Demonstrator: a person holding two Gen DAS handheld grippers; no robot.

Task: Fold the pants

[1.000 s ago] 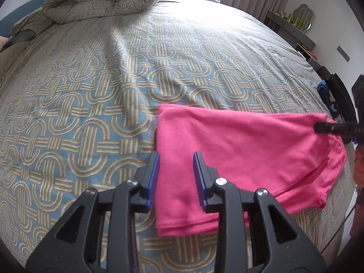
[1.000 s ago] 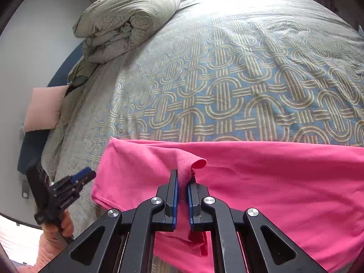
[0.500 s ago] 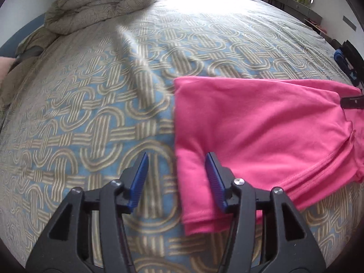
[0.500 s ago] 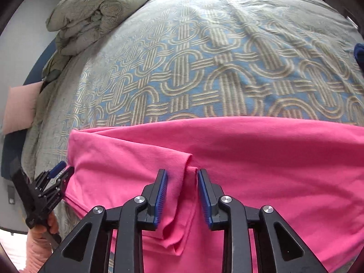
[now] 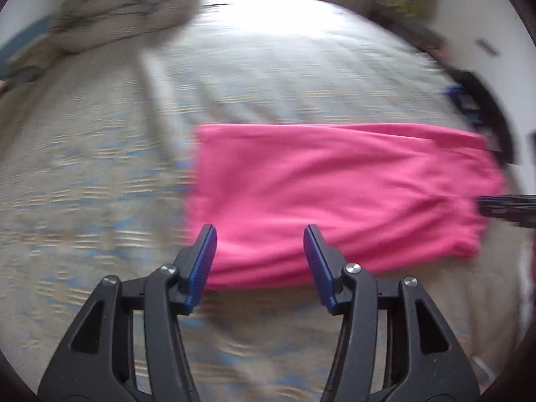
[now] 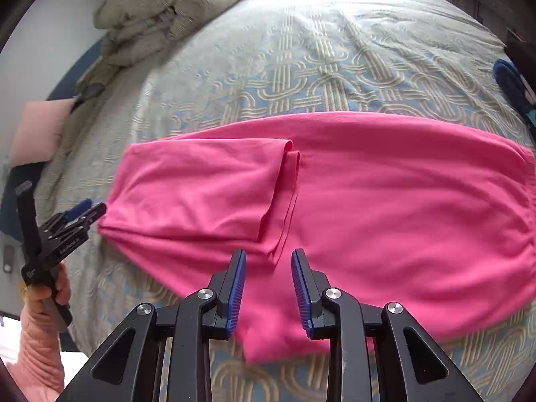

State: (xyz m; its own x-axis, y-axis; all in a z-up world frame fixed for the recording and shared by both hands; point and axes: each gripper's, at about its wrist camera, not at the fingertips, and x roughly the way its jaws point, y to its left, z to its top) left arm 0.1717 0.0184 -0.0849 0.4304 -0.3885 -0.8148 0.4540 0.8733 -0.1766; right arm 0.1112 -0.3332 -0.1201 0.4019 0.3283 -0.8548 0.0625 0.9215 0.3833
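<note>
The pink pants [image 6: 385, 207] lie flat across the patterned bedspread [image 6: 335, 67], with one end folded over as a flap [image 6: 207, 184] on the left half. My right gripper [image 6: 268, 258] hovers over the pants' near edge, open, with nothing between its pads. In the left wrist view, which is blurred, the pants [image 5: 335, 187] form a neat rectangle. My left gripper [image 5: 259, 234] stands open above their near left edge and holds nothing. The left gripper [image 6: 83, 212] also shows by the pants' left end, gripped by a hand [image 6: 57, 288]. The right gripper's tip [image 5: 502, 206] shows at the far right.
A rolled duvet [image 6: 167, 10] sits at the head of the bed, with a pink pillow [image 6: 37, 127] beside it. A blue object [image 6: 509, 80] lies off the bed's right side. A shelf [image 5: 412, 30] runs along the far wall.
My right gripper has opened and let go of the pinched fold, which now lies flat on the pants. My left gripper has opened wider. Both have drawn back from the cloth.
</note>
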